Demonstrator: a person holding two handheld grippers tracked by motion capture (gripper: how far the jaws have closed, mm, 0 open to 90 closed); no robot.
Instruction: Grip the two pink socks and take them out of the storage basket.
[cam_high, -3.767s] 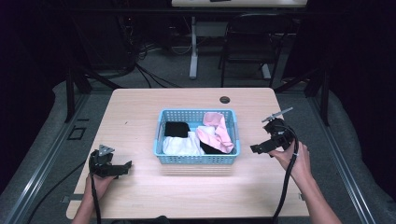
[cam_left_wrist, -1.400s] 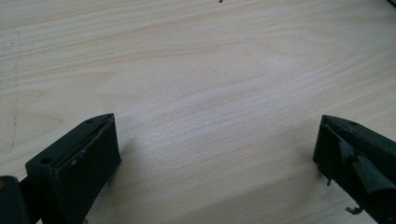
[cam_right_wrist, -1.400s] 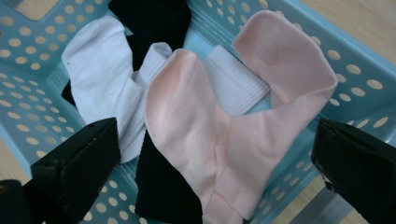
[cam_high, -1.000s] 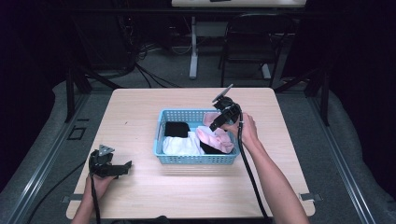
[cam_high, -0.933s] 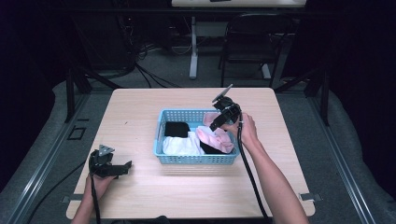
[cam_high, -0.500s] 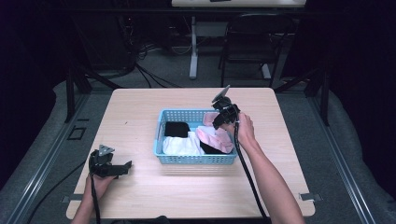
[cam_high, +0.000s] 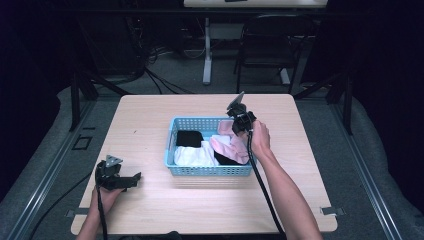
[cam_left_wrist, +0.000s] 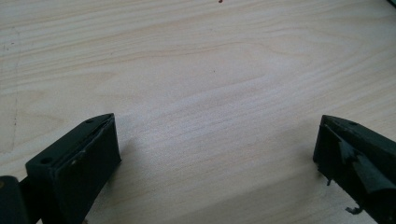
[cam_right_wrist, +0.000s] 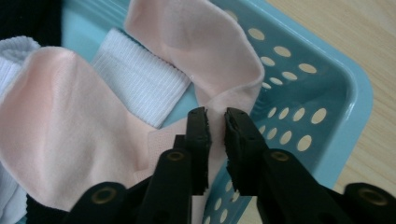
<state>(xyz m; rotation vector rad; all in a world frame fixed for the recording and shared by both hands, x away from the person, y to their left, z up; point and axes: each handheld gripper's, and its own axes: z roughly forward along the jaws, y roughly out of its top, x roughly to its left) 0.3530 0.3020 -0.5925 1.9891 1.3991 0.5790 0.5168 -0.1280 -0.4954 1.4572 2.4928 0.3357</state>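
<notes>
Right gripper (cam_right_wrist: 215, 123) down in the blue basket (cam_high: 208, 170), at its far right corner. Jaws just closing, now pressed nearly together on a fold of the pink cloth (cam_right_wrist: 205, 56) (a thin edge of fabric pinched between the tips in the right gripper view). Pink cloth draped over a white ribbed piece (cam_right_wrist: 140, 81), up against the perforated basket wall. In the high view, right gripper (cam_high: 239, 123) tipped downward over the basket's back right, hand just behind it, cable trailing along the forearm toward the near edge of the table (cam_high: 150, 110). Same basket sitting mid-table, also holding a black piece (cam_high: 189, 138) at the back left and a white piece (cam_high: 192, 156) at the front left, more pink cloth (cam_high: 230, 147) to the right.

Left gripper (cam_high: 117, 177) resting at the near left corner of the table, well apart from the basket. Jaws spread wide in the left gripper view, only bare wood between them, nothing held.
</notes>
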